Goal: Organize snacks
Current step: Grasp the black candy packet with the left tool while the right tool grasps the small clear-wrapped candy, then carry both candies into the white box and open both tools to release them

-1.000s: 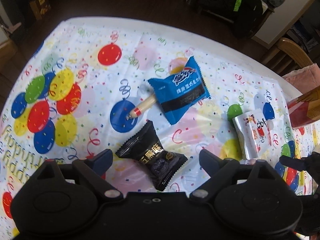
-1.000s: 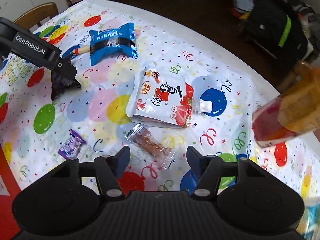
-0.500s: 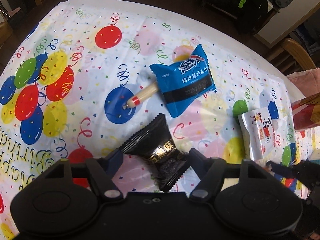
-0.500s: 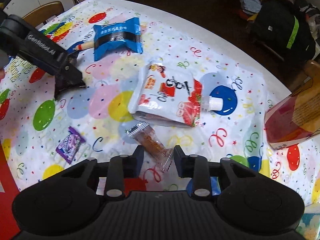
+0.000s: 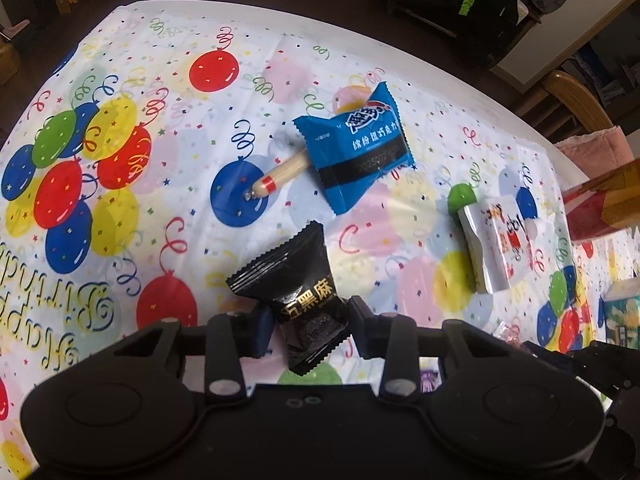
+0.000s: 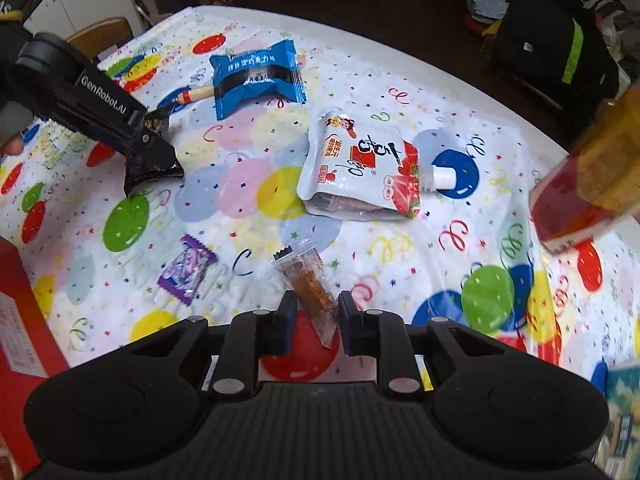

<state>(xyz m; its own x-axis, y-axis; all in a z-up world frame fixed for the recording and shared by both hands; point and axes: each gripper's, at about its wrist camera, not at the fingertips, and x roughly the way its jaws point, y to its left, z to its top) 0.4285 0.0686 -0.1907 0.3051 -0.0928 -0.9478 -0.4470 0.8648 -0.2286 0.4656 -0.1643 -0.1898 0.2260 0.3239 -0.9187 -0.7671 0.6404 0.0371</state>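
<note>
— What's different from a second ago?

— Both claws are now closed in on something. My left gripper (image 5: 310, 326) was spread wide over the black snack packet (image 5: 302, 298); now its fingers press the packet's lower half from both sides. In the right wrist view the packet (image 6: 150, 168) hangs off the left gripper's tip, above the balloon tablecloth (image 6: 240, 184), so I judge it lifted.

— And the right?

— My right gripper (image 6: 314, 322) has narrowed from wide open to a slim gap, with the clear-wrapped brown snack (image 6: 308, 284) between its fingers. They sit right against the wrapper's sides, so I read that as a pinch. Whether it is off the cloth, I cannot tell.

— What's left out there?

— The blue packet (image 5: 356, 150) lies over a sausage stick (image 5: 280, 174), the white spouted pouch (image 6: 360, 168) is beside them, and the small purple candy (image 6: 186, 270) is near my right claw. Two picks are secured; next I judge both go to a container, perhaps the red box (image 6: 20, 312) at left.
</note>
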